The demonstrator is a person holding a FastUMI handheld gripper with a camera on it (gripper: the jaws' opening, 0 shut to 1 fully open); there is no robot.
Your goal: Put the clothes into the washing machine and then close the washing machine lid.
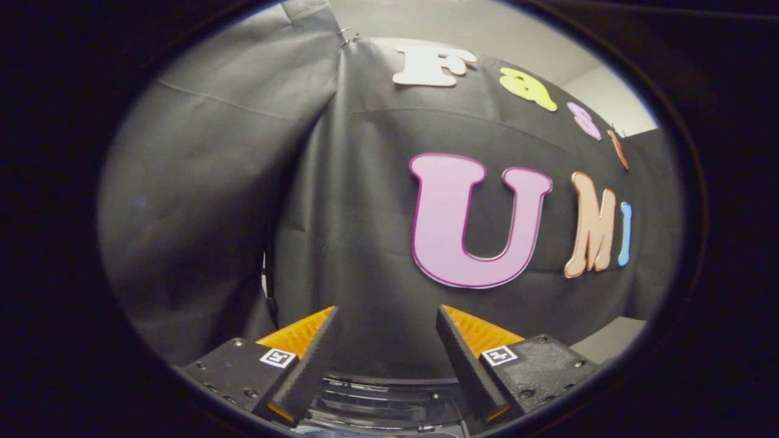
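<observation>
In the gripper view the gripper has its fingers spread wide apart with nothing between them. It faces the dark cloth booth wall beyond. Low between the finger bases lies a clear, glossy curved plastic part, probably the washing machine lid, though I cannot tell for sure. No clothes can be made out. The risk: aimed this high, a blind descent could knock the lid or miss the clothes.

Booth wall: dark grey-black cloth, plain.
Lid between the spread fingers: clear, glossy, dark beneath.
Gripper tags: black-and-white squares.
</observation>
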